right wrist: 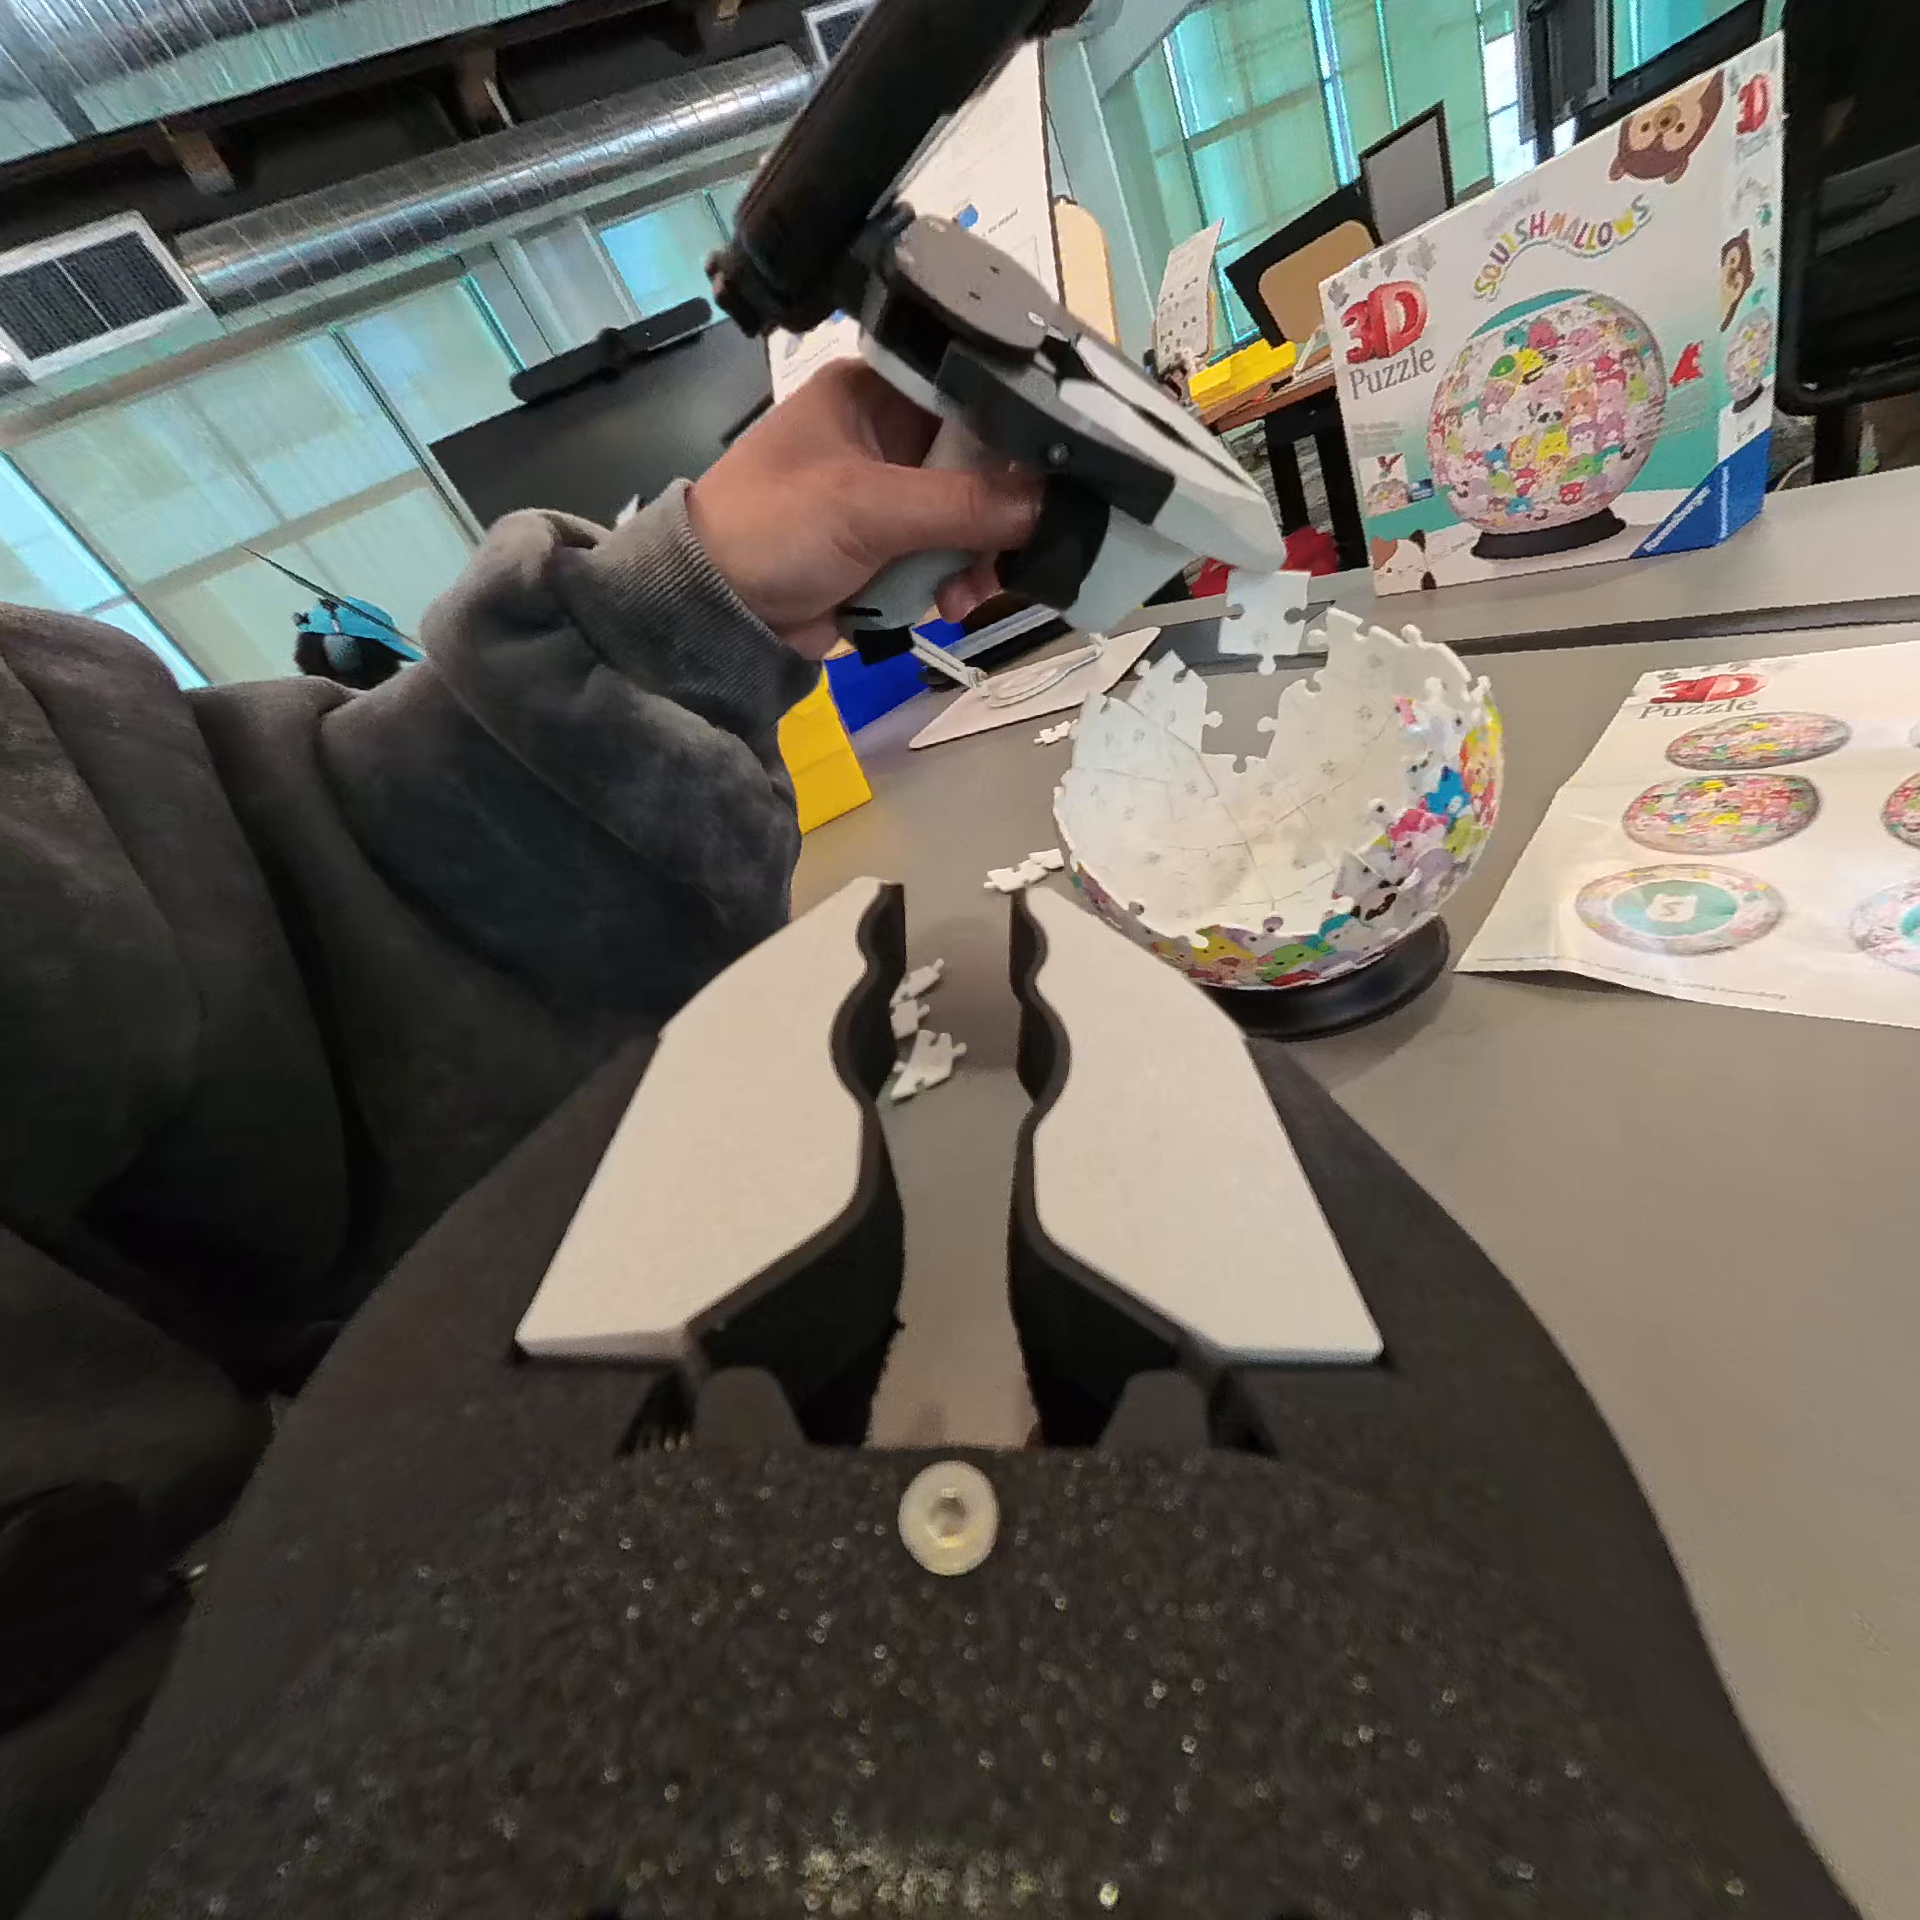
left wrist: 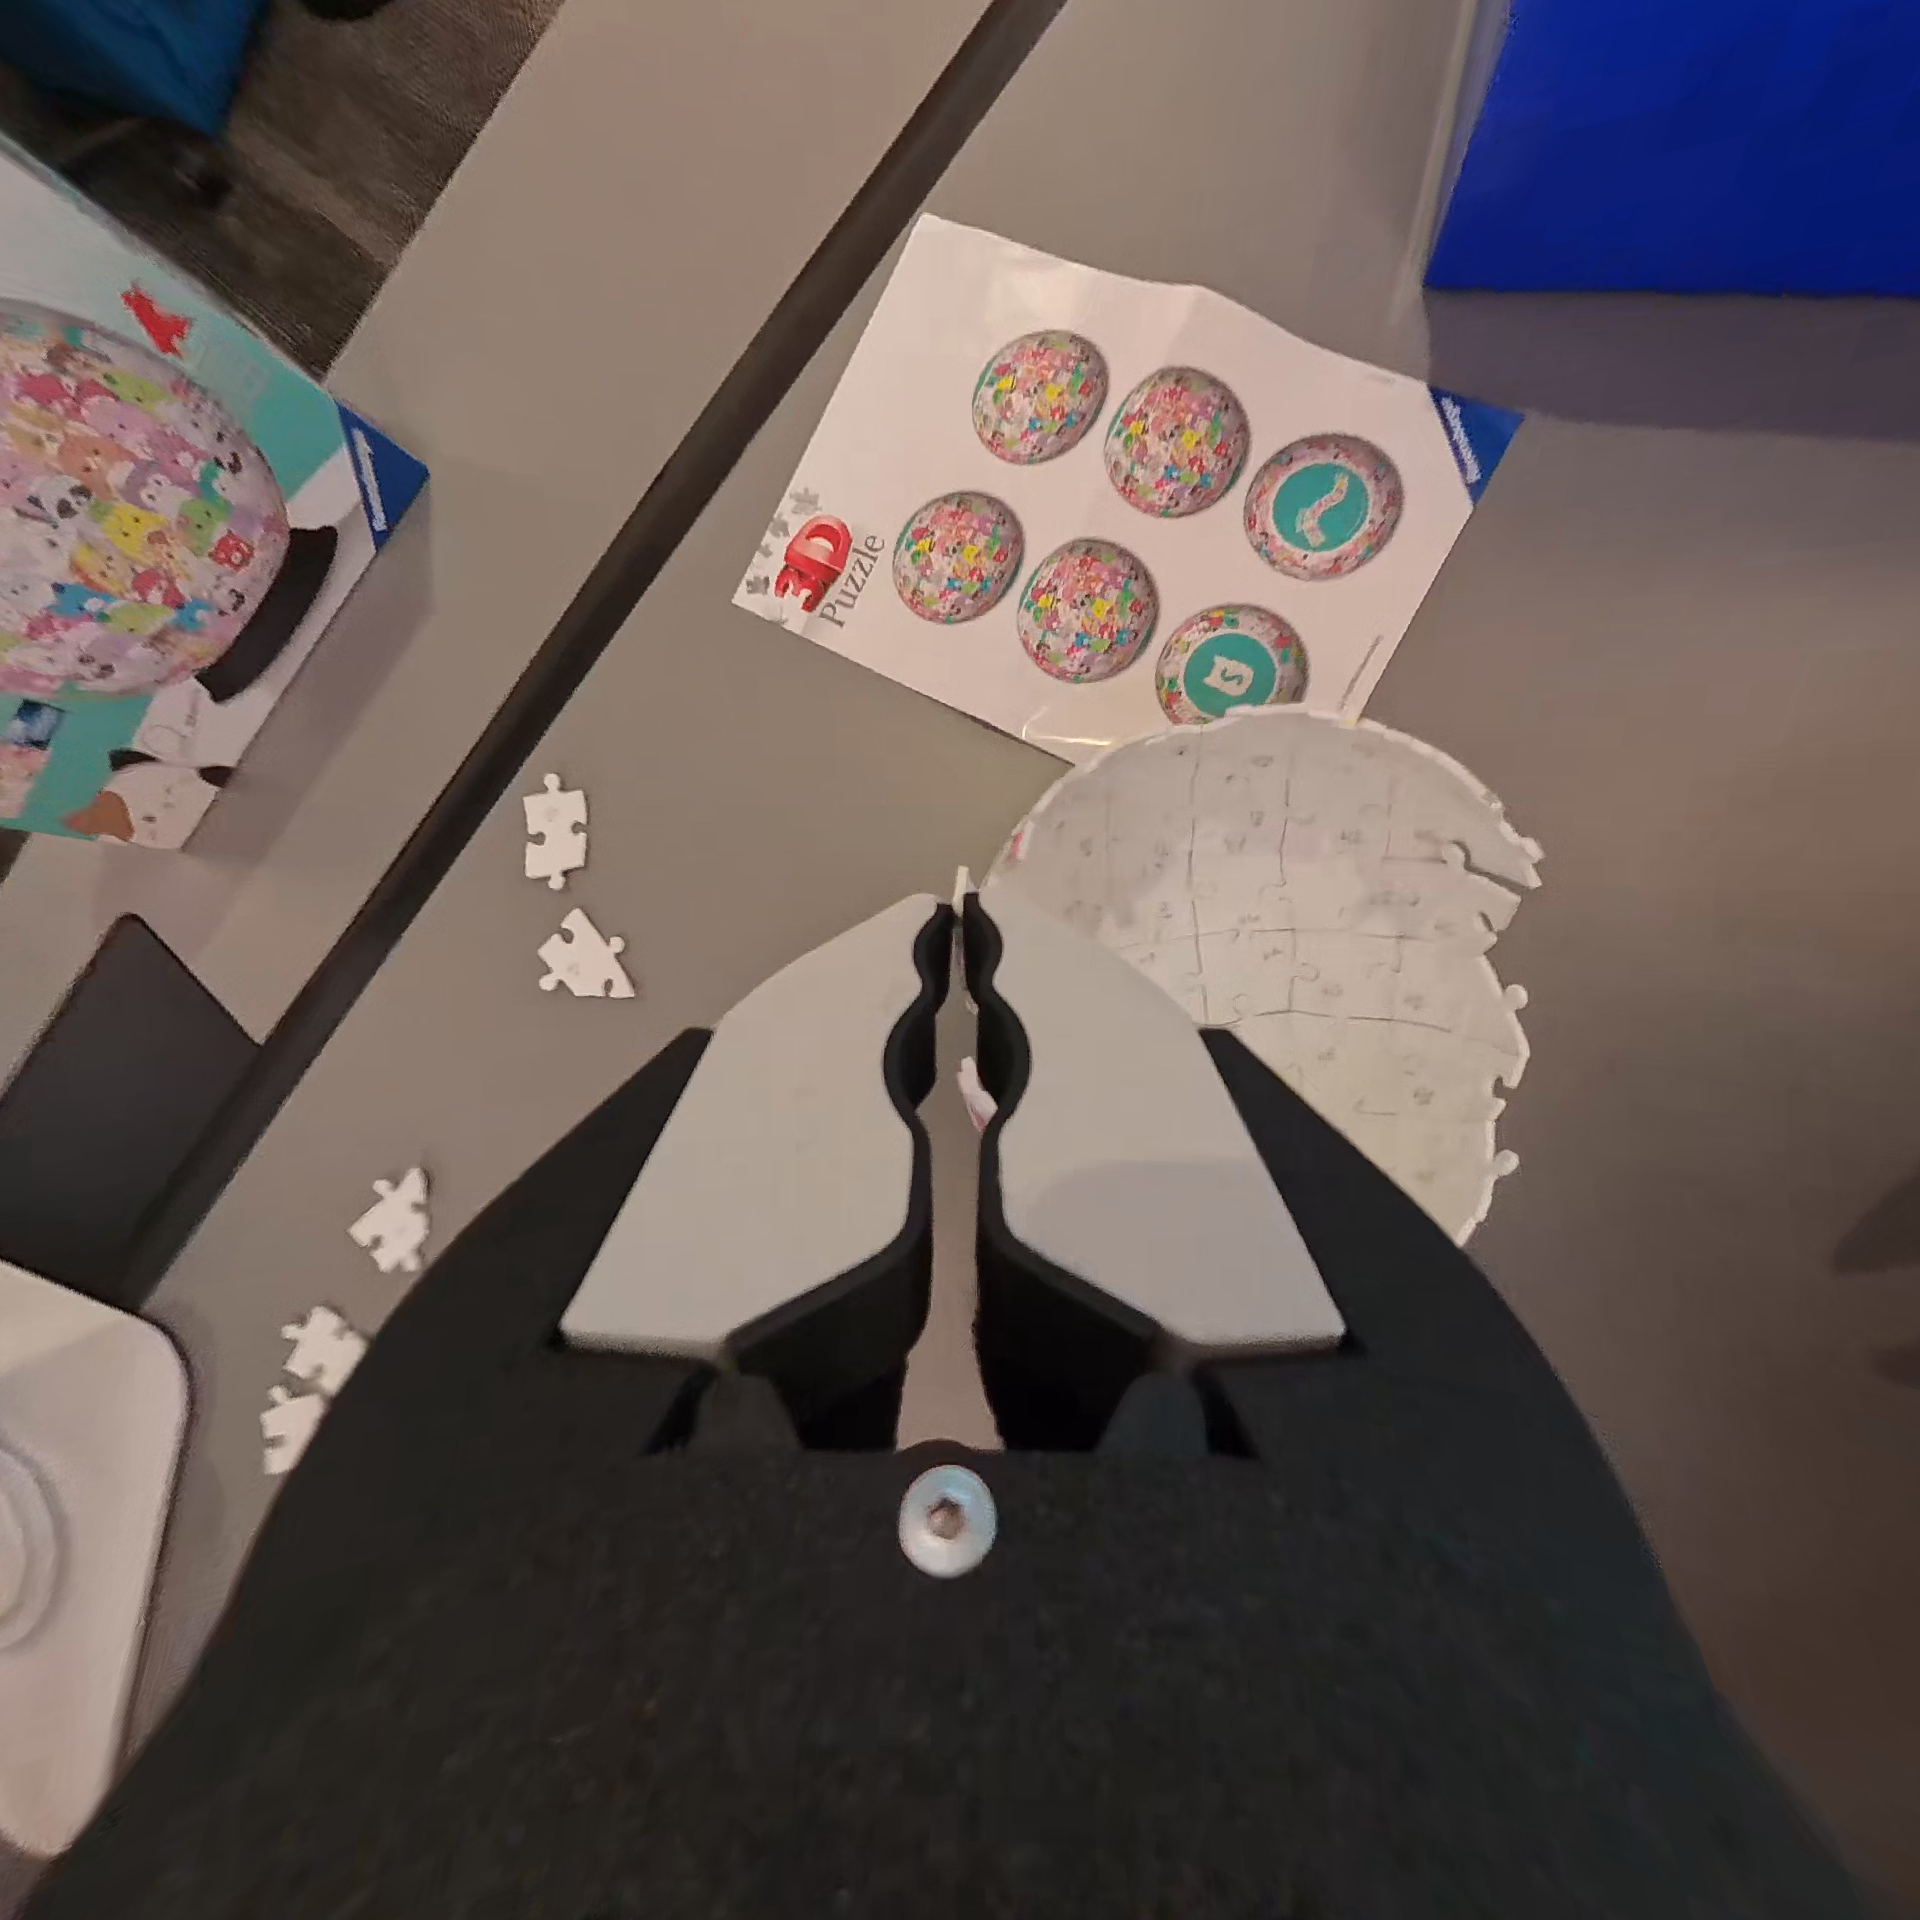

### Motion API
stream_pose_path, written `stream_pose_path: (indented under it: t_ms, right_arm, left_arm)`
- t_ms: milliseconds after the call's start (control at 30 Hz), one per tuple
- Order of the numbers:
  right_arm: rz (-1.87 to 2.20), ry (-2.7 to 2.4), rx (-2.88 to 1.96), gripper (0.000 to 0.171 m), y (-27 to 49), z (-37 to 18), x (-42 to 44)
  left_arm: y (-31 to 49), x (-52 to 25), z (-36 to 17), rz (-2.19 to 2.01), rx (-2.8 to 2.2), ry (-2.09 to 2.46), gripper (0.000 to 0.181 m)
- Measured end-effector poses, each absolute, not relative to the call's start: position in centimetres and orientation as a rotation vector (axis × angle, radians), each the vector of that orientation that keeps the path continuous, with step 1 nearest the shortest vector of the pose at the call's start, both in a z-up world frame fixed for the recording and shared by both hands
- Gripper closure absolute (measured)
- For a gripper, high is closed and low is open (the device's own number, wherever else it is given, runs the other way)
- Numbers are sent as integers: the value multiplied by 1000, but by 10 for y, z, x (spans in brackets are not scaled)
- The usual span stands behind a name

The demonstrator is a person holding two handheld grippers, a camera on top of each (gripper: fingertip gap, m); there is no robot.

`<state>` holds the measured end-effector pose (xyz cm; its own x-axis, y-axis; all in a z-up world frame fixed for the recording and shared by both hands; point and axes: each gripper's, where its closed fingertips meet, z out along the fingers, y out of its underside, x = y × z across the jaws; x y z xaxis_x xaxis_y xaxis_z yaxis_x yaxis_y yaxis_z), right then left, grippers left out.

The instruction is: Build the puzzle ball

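Observation:
The half-built puzzle ball (right wrist: 1288,821) sits on a black stand (right wrist: 1340,987), white inside, colourful outside, open at the top. It also shows in the left wrist view (left wrist: 1320,935) just right of my fingers. My left gripper (left wrist: 960,914) is shut on a white puzzle piece (right wrist: 1265,615), seen edge-on between its tips, and holds it just above the ball's upper rim. A hand holds this gripper (right wrist: 1262,556). My right gripper (right wrist: 954,914) is open and empty, low over the table, left of the ball. Loose white pieces (right wrist: 920,1049) lie between its fingers on the table.
An instruction sheet (left wrist: 1122,499) lies beyond the ball. The puzzle box (right wrist: 1548,384) stands at the back; it lies at the left in the left wrist view (left wrist: 156,561). Several loose pieces (left wrist: 556,831) lie left of the ball. A dark gap (left wrist: 644,582) splits the grey tables. A blue box (left wrist: 1683,135) is far right. Tip to tip, the grippers are about 20 cm apart.

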<state>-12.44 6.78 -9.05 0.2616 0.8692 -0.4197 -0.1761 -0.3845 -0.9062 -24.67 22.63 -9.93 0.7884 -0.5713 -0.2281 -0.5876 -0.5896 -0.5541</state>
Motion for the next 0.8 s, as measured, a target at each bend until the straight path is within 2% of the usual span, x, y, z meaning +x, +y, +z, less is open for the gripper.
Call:
stream_pose_path:
  t_ms: [167, 800]
  right_arm:
    - [1374, -641, -1529, 152, 68, -88, -123]
    - [1407, -574, -1525, 153, 75, -86, -111]
  left_arm:
    - [224, -249, -106, 187, -2344, 949, 180]
    - [222, -251, -125, 237, -2435, 928, 180]
